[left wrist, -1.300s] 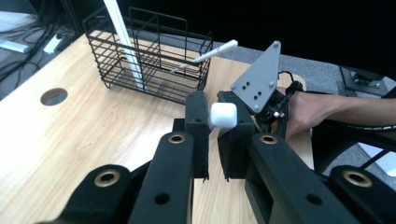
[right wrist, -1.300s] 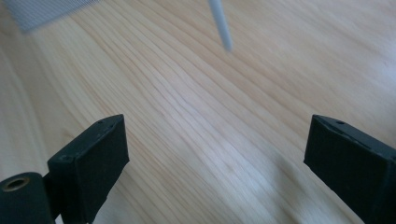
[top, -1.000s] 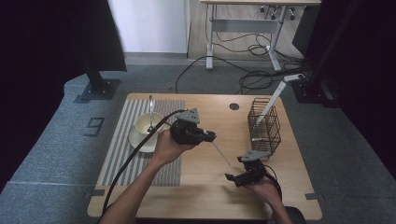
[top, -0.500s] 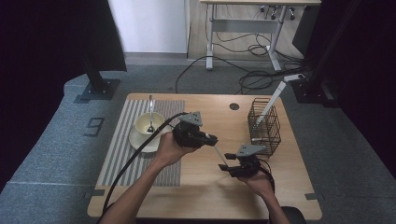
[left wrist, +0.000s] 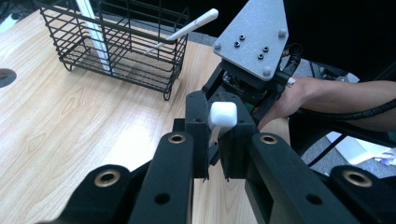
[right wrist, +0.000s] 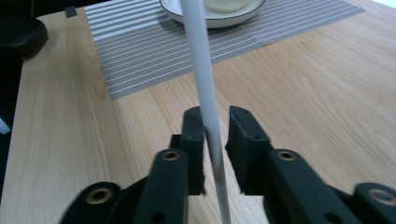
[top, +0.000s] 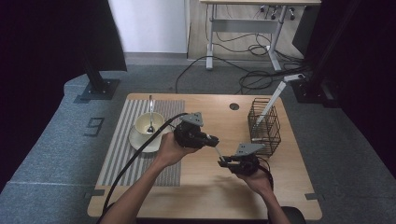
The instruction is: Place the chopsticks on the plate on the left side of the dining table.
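A white chopstick spans the gap between the two grippers at the centre of the high view, its long axis running from upper left down to lower right. The left gripper has its jaws clamped on the upper end; in its own view the square tip shows between them. The right gripper has just been closing on the lower end, the stick now between its jaws, seemingly pinched. A second ago the right gripper sat lower and farther from the left. The wire basket stands at upper right, nearer the right hand.
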A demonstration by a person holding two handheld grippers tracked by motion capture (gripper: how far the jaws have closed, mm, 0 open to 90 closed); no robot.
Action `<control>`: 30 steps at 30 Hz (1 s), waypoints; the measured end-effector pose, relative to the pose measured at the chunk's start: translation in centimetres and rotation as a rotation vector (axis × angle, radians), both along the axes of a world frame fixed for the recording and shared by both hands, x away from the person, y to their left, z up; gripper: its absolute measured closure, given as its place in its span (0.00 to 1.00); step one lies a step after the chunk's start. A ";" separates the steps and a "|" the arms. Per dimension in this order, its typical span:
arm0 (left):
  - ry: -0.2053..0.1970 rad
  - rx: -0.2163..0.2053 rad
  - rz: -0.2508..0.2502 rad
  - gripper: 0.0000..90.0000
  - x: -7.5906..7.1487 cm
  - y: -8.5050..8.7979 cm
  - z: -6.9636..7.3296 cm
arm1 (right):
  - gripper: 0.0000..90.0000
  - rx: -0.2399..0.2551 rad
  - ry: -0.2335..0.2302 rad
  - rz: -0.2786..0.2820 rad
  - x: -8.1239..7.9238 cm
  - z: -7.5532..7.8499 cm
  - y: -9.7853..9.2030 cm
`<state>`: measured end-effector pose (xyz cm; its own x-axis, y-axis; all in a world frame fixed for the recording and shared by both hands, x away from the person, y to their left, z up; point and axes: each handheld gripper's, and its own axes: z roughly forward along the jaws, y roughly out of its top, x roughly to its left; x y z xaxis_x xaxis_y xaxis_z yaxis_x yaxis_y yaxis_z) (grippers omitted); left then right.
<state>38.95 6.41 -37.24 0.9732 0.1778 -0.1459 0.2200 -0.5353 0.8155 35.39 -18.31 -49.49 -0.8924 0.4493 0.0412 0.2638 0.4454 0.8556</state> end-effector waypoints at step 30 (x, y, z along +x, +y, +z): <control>-0.183 0.061 0.215 0.47 0.3 1.9 -1.6 | 0.94 0.066 -0.005 0.044 -1.5 0.8 -0.6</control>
<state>39.25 8.31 -38.85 0.9213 0.3861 0.0460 0.1862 -0.5419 0.8195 33.93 -18.87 -48.72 -0.9113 0.4066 0.0644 0.2407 0.3993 0.8846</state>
